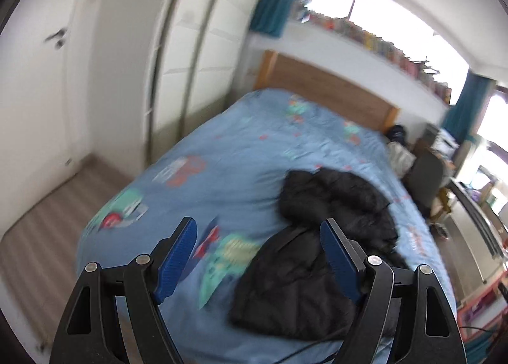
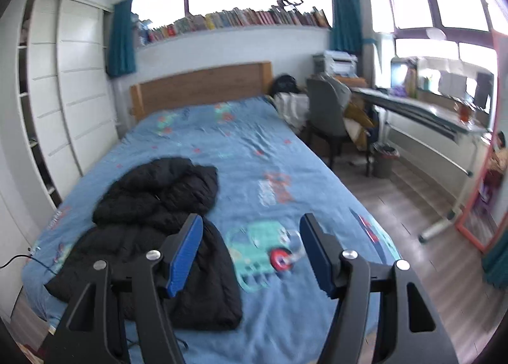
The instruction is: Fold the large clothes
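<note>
**Task Status: Jacket Bundled on the Bed, Both Grippers Free**

**Garment position.** The black puffer jacket point(image 2: 158, 230) lies on the blue patterned bedspread point(image 2: 270, 148), near the foot end of the bed. In the right wrist view it sits left of centre; in the left wrist view the same jacket point(image 1: 317, 253) sits right of centre, partly behind the right-hand finger. The hood end points toward the wooden headboard point(image 2: 203, 84).

**Garment condition.** The jacket forms a compact, roughly rectangular mass with no sleeve spread out to the side. The hood section appears bunched above the body section. This suggests that the sleeves are already turned in, or that the jacket has at least one fold. The pictures do not show enough of the layering to confirm either.

**Gripper state.**
- Left gripper point(image 1: 258, 256): jaws spread wide, nothing between the blue pads. It hangs above the bed, clear of the fabric.
- Right gripper point(image 2: 252, 251): jaws spread wide, nothing held. It is also raised above the bedspread, with the jacket just beside its left finger.

**Remaining work (judgement).** If the fold is incomplete, the likely outstanding step is to bring the hood end over the body and flatten the result. If complete, only tidying is left. Motion blur limits certainty.
</note>
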Tool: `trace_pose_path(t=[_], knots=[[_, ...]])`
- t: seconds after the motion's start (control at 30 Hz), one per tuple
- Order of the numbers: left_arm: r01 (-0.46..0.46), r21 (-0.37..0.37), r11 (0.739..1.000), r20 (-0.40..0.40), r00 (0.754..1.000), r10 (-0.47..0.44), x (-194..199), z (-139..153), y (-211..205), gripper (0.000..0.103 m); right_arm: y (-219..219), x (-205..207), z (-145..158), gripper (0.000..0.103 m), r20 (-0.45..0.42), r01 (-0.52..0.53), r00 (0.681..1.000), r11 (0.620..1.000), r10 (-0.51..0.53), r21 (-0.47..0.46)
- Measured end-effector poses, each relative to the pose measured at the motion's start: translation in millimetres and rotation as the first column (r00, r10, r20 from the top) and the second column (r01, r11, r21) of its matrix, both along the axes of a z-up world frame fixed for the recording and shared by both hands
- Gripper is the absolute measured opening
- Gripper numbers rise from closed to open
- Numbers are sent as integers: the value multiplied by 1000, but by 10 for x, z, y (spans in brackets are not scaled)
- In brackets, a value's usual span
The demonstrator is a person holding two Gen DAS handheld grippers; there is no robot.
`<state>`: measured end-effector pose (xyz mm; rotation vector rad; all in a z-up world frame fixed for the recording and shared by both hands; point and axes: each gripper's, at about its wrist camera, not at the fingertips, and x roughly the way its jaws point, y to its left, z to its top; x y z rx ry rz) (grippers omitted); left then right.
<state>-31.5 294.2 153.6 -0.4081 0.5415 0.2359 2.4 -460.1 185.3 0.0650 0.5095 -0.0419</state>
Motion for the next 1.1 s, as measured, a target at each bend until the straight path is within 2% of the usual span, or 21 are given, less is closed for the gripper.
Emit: trace_pose_path(t=[0.17,0.33,0.43,0.53,0.67,0.77,0.87,0.97,1.1], knots=[[-141,-64,988,-108,985,134,-362,-355,389,79,-362,-203,-220,62,-64,103,993,995,-102,10],[-186,-83,979,-169,971,170,-470,-655,539,79,-549,-274,-409,62,-100,148,984,989,-144,26],[-155,-118,981,-200,971,129,-350,-892,537,79,-491,-158,-591,62,-142,124,983,991,-116,44],[-80,-172,982,-222,974,40,-86,-1180,471,80,-357,18,-804,62,-186,79,980,994,-64,73],[16,-265,964,-259,962,-87,375,-1613,339,82,-95,353,-1139,62,-263,1,964,994,29,113],[48,-311,949,-289,947,-143,684,-1876,239,82,109,690,-1421,63,-326,-57,939,984,110,170],[70,-323,944,-327,928,-181,953,-2108,176,82,267,954,-1674,72,-371,-75,916,974,152,212],[87,-339,937,-358,909,-214,1157,-2308,150,82,381,1227,-1918,72,-408,-94,891,958,202,269],[74,-365,928,-410,882,-231,1347,-2605,163,82,496,1543,-2270,73,-482,-96,844,951,233,293]])
